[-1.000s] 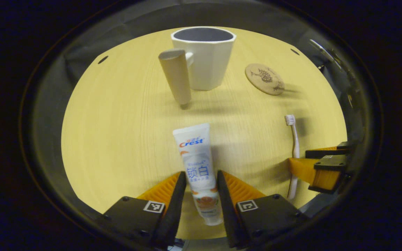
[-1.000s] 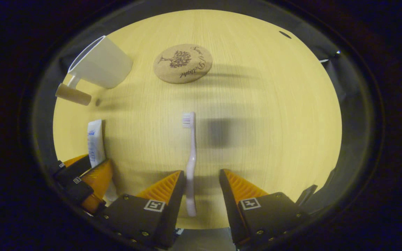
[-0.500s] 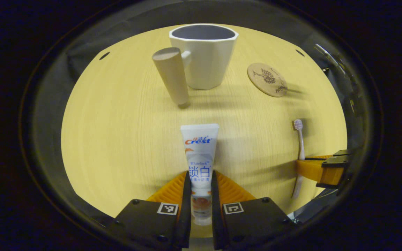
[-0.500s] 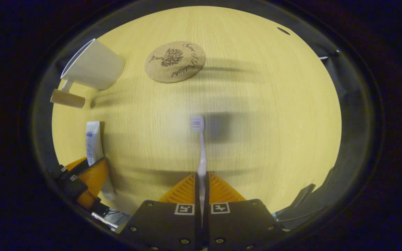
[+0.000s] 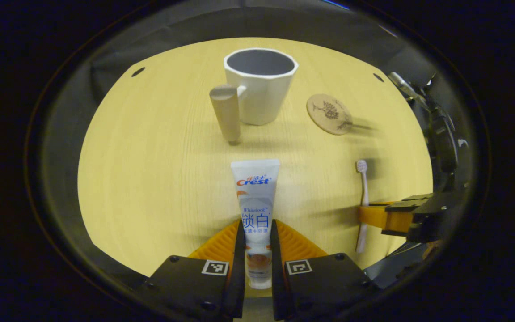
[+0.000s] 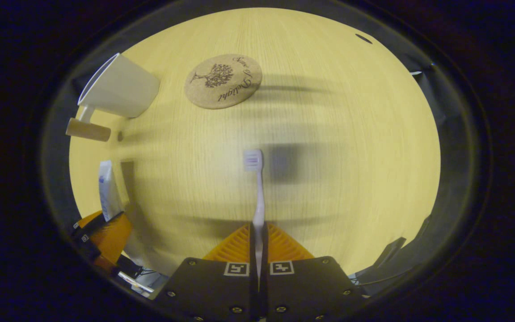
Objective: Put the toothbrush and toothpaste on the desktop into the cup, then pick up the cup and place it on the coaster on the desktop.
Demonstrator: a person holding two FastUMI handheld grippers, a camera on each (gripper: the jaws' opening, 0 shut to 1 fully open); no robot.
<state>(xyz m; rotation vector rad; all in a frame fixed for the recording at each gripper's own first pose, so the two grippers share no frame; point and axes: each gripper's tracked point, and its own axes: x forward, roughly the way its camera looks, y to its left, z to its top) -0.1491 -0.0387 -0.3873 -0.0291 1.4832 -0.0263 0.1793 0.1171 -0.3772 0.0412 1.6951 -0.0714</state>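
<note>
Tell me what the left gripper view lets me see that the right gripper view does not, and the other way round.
The left gripper view looks into the cup's dark interior and shows the toothpaste face-on, clamped by the left gripper.

The right gripper view shows the cup's outer side and the right gripper shut on the toothbrush handle, seen along its length.

Both share the wooden desktop, the cork coaster, and the cup's wooden handle.
</note>
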